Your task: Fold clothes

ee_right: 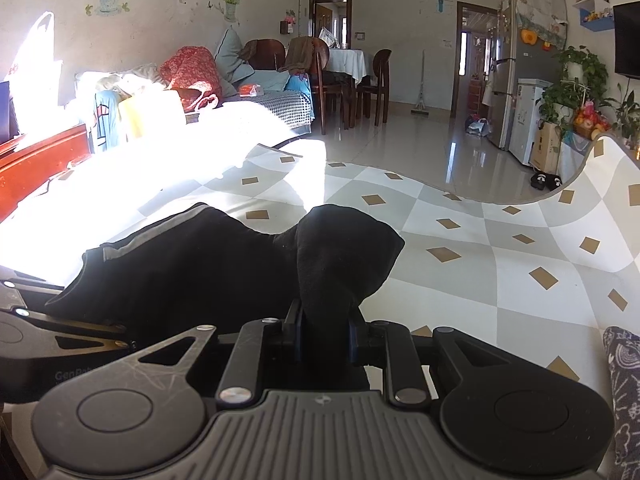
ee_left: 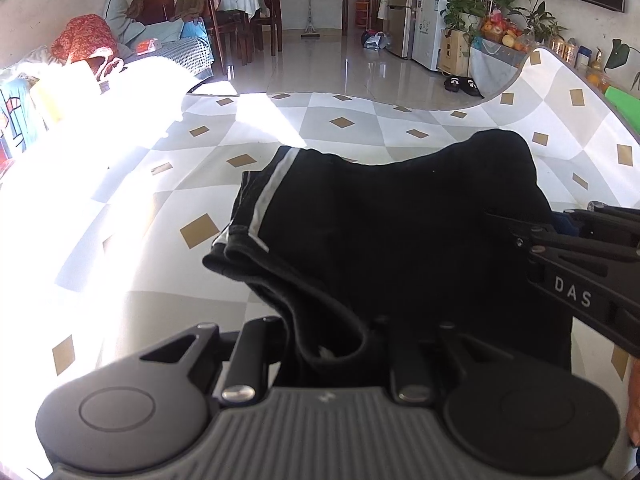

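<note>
Left wrist view: the left gripper (ee_left: 334, 344) pinches the near hem of the black garment (ee_left: 384, 224), which lies on the checked mat (ee_left: 340, 120). The right gripper (ee_left: 516, 228) reads "DAS".

Right wrist view: the right gripper (ee_right: 324, 334) clamps a bunched fold of the garment (ee_right: 200, 256). The left gripper (ee_right: 80, 336) shows "Gen", the rest unreadable.

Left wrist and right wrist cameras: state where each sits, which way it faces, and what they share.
Left wrist: sits on the left gripper, faces forward over the black garment on the checked mat; the right gripper enters from the right.
Right wrist: sits on the right gripper, shut on a bunch of the garment; the left gripper's body shows at the left edge.
Shared: garment, mat, dining chairs, fridge.
</note>
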Motion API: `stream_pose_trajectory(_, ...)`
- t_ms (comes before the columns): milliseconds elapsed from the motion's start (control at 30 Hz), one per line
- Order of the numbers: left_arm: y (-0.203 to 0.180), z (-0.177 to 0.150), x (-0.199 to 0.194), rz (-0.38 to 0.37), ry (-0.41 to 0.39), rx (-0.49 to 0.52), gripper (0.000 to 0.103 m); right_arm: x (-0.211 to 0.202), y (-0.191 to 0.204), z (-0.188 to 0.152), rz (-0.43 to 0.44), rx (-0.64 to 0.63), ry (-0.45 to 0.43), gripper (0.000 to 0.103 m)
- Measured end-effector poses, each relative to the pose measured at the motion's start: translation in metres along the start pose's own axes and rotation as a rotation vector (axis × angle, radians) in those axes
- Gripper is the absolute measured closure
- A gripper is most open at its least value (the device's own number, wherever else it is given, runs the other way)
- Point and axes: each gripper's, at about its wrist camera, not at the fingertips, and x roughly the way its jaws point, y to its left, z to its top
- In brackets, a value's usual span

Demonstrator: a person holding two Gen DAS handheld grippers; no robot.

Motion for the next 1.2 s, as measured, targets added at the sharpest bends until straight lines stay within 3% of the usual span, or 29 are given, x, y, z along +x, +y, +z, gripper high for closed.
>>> stream_pose_trajectory(367,-0.01,-0.022,-0.022,0.018,0.004,0.017,0.085,-0.026,0.007,-0.015,-0.006,-0.002,-0.022,0.083)
stream_pose_trajectory(1200,-0.022,-0.028,-0.054,0.014,-0.037,0.041,0.085,-0.068,0.003,-0.023,-0.04,0.02,-0.077,0.083)
